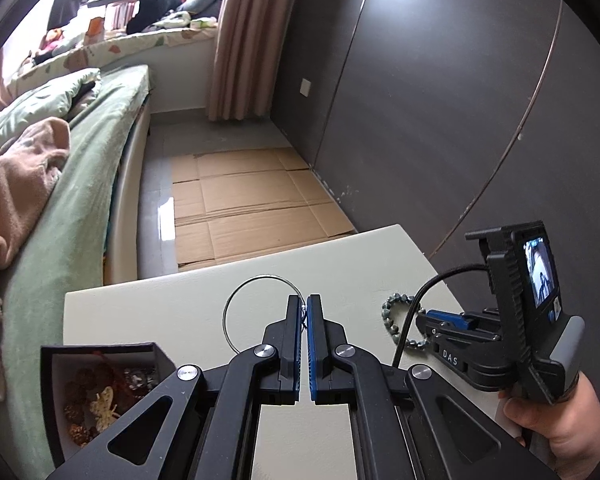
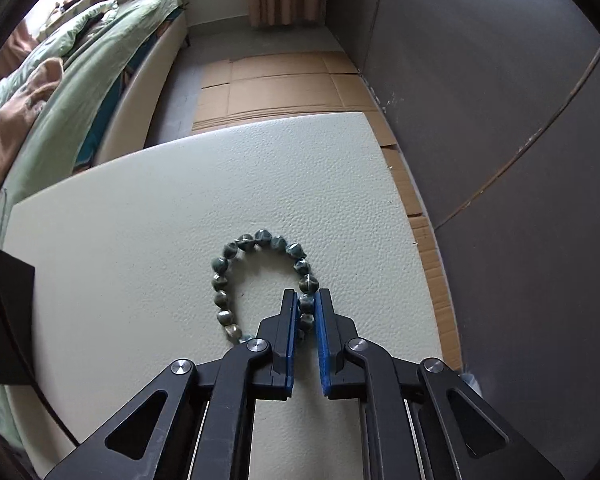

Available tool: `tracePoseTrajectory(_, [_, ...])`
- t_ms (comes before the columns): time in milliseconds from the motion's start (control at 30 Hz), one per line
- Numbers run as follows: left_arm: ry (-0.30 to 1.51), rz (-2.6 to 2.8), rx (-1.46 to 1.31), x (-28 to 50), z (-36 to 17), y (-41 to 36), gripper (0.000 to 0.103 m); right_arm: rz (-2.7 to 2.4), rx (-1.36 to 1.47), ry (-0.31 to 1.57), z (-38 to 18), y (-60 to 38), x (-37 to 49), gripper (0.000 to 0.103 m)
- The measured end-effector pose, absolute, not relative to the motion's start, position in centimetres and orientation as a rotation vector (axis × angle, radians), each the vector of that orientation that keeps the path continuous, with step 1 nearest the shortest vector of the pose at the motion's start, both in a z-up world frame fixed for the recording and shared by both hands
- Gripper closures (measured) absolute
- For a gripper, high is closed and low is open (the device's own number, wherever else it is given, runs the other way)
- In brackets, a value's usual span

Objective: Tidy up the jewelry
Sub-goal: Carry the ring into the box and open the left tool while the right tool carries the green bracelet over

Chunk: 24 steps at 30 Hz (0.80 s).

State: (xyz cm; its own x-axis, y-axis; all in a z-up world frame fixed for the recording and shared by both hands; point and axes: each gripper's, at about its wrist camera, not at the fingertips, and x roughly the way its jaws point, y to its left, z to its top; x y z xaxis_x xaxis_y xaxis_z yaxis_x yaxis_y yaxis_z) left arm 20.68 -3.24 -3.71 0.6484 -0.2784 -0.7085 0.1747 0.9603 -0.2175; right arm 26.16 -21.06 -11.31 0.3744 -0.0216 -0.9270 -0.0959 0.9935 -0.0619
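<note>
A cream tabletop (image 2: pixel 140 220) stood beside a green bed (image 1: pixel 80 152). Only the left view showed the left gripper (image 1: pixel 304 308) pinching a thin wire bangle (image 1: pixel 236 300), an open jewelry box (image 1: pixel 100 392) at eight o'clock. The right view showed the right gripper (image 2: pixel 307 304) clamped on the green bead bracelet (image 2: pixel 260 238).

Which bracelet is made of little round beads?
The green beaded bracelet, pinched by the right hand-held gripper. The other, held by the left hand-held gripper, is a plain thin wire hoop.
</note>
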Motion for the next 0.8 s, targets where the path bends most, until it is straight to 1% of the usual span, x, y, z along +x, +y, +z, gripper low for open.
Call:
tracePoseTrajectory(133, [0.816,-0.247,-0.138,20.0,-3.3,-2.7,0.101,0.092,-0.078,1.183,-11.0,-21.5,25.5,0.093])
tracePoseTrajectory(433, [0.777,-0.210,-0.163,18.2,-2.0,-0.5,0.101,0.140,-0.013,1.062,-6.9,-22.0,22.5,0.093])
tracePoseTrajectory(800, [0.749,-0.165,-0.170,16.0,-1.0,1.9,0.101,0.237,0.038,0.948,-3.0,-19.5,19.9,0.093])
